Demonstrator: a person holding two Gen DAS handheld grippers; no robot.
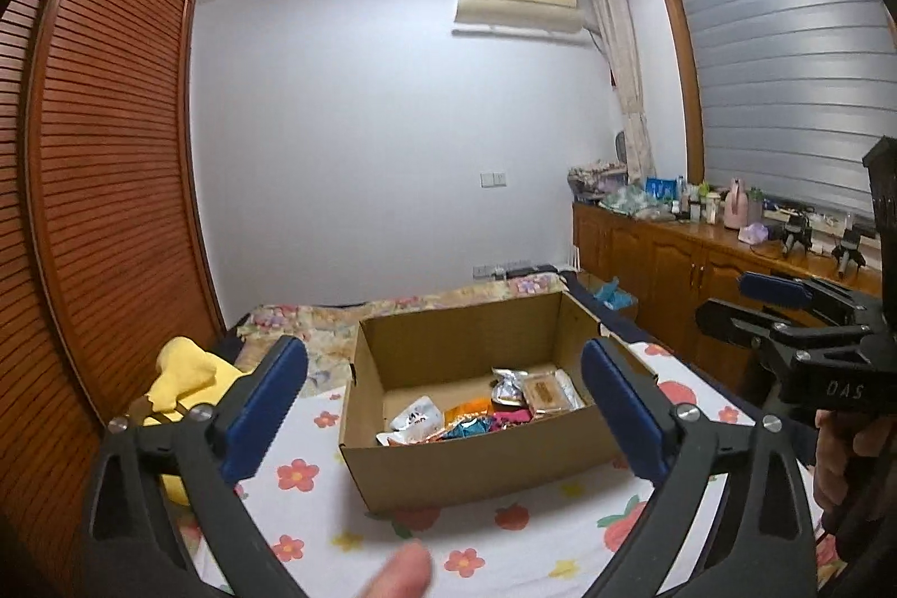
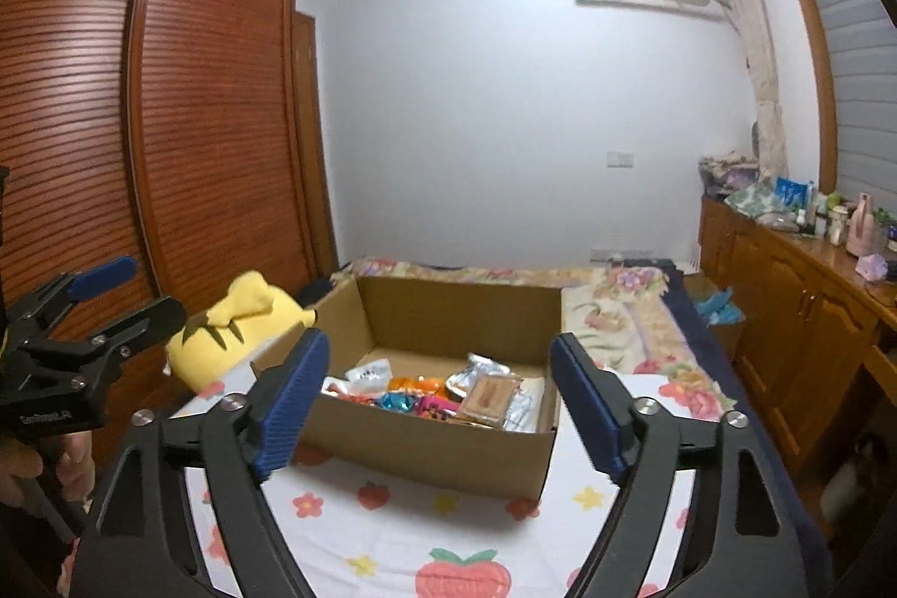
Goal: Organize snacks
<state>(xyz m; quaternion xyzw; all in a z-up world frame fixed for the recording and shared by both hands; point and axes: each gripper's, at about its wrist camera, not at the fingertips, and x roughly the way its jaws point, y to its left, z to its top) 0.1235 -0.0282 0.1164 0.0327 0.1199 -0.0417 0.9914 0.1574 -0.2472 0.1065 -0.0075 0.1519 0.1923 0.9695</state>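
Observation:
An open cardboard box (image 1: pixel 482 472) (image 2: pixel 426 452) stands on the bed's flowered sheet. Several snack packets (image 1: pixel 476 410) (image 2: pixel 443 393) lie in its bottom: silver, white, orange, teal, pink and a tan bar wrapper. My left gripper (image 1: pixel 443 407) hangs in front of the box and above the sheet, jaws wide open with nothing between the blue pads (image 1: pixel 263 413). My right gripper (image 2: pixel 443 402) is likewise open and empty, held back from the box's near wall. Each gripper shows at the other view's edge: the right gripper (image 1: pixel 745 304) and the left gripper (image 2: pixel 123 292).
A yellow plush toy (image 2: pixel 246 323) (image 1: pixel 185 374) lies left of the box by the slatted wardrobe (image 1: pixel 112 183). A wooden cabinet (image 1: pixel 701 273) with bottles and clutter runs along the right. A fingertip (image 1: pixel 403 573) shows at the bottom edge.

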